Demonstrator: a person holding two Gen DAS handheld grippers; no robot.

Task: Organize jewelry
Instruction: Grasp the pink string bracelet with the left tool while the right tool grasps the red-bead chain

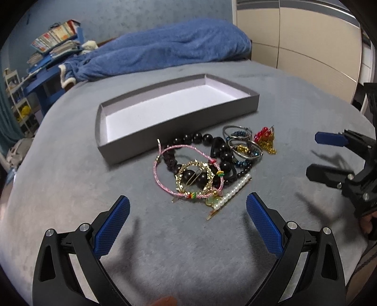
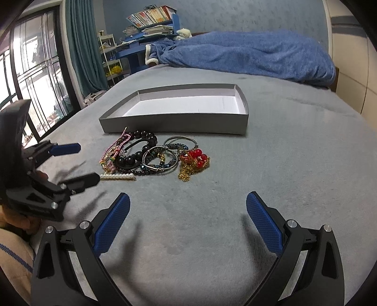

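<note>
A pile of jewelry lies on the grey bed cover: a pink cord bracelet (image 1: pixel 162 174), a gold ring-shaped piece (image 1: pixel 194 179), black bead strands (image 1: pixel 200 138), silver bangles (image 1: pixel 245 146), a red-bead gold chain (image 1: pixel 266 138) and a pearl hair clip (image 1: pixel 233 193). Behind it stands an empty shallow grey box (image 1: pixel 179 117), also in the right wrist view (image 2: pixel 174 122). My left gripper (image 1: pixel 188 211) is open just short of the pile. My right gripper (image 2: pixel 188 211) is open, right of and short of the pile (image 2: pixel 150 157).
A blue blanket (image 1: pixel 165 51) lies across the far end of the bed. A blue shelf with books (image 2: pixel 150 21) and a window (image 2: pixel 30 70) are to the left. A beige wardrobe (image 1: pixel 306 42) stands at the right.
</note>
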